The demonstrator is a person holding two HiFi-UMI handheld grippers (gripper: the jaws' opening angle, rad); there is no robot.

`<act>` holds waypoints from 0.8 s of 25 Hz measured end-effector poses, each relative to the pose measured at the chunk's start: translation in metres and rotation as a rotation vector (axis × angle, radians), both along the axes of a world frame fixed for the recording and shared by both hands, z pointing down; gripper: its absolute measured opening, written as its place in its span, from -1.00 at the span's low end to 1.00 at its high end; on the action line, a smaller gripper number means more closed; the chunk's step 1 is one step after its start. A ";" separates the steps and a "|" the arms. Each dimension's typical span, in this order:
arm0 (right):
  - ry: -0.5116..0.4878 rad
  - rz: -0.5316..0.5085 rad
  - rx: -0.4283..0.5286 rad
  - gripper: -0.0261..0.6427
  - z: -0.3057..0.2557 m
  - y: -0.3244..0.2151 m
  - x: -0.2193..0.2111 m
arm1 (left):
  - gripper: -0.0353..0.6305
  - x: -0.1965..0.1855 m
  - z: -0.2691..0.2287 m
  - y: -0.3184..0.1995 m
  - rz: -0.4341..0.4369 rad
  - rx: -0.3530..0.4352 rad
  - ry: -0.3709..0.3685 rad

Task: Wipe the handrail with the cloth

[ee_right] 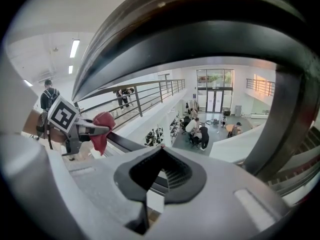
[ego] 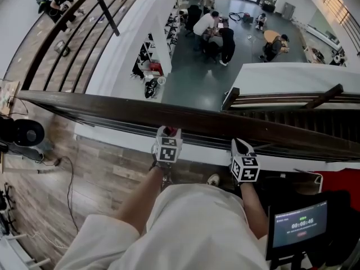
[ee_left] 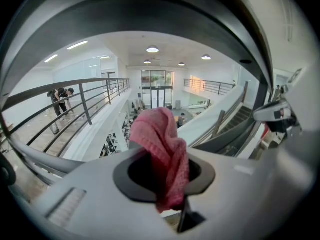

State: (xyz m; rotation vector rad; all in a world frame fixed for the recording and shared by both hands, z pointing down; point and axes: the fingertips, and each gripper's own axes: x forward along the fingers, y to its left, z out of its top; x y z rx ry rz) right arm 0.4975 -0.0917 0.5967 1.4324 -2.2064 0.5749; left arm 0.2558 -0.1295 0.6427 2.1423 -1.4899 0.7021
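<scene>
The dark wooden handrail (ego: 112, 110) runs across the head view from left to right. My left gripper (ego: 169, 134) is on its near side, shut on a red cloth (ego: 171, 131) that sits right at the rail's edge. In the left gripper view the cloth (ee_left: 165, 144) bulges out between the shut jaws, and the handrail (ee_left: 150, 14) arches overhead. My right gripper (ego: 241, 147) is a little to the right, also at the rail's near side, shut with nothing in it. The right gripper view shows the left gripper (ee_right: 75, 126) with the cloth (ee_right: 102, 125), and the handrail (ee_right: 210, 34) above.
Beyond the rail is a drop to a lower floor (ego: 197, 77) where several people are. A stair rail (ego: 284, 97) is at the right. A small timer screen (ego: 298, 224) is at the lower right, and a black device (ego: 22, 133) at the left.
</scene>
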 end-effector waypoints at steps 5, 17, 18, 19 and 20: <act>0.002 -0.020 0.002 -0.91 0.006 0.003 0.004 | -0.64 0.019 -0.004 0.005 0.029 0.030 -0.016; 0.006 -0.082 0.003 -0.91 0.003 0.000 0.026 | -0.64 0.062 0.000 0.000 0.019 0.071 -0.008; 0.007 -0.086 0.005 -0.91 0.006 0.002 0.024 | -0.64 0.062 0.003 0.003 0.020 0.067 -0.008; 0.007 -0.089 0.006 -0.91 0.010 0.004 0.021 | -0.64 0.062 0.007 0.006 0.024 0.058 -0.007; 0.008 -0.092 0.007 -0.91 0.013 0.005 0.020 | -0.64 0.064 0.011 0.009 0.028 0.047 -0.003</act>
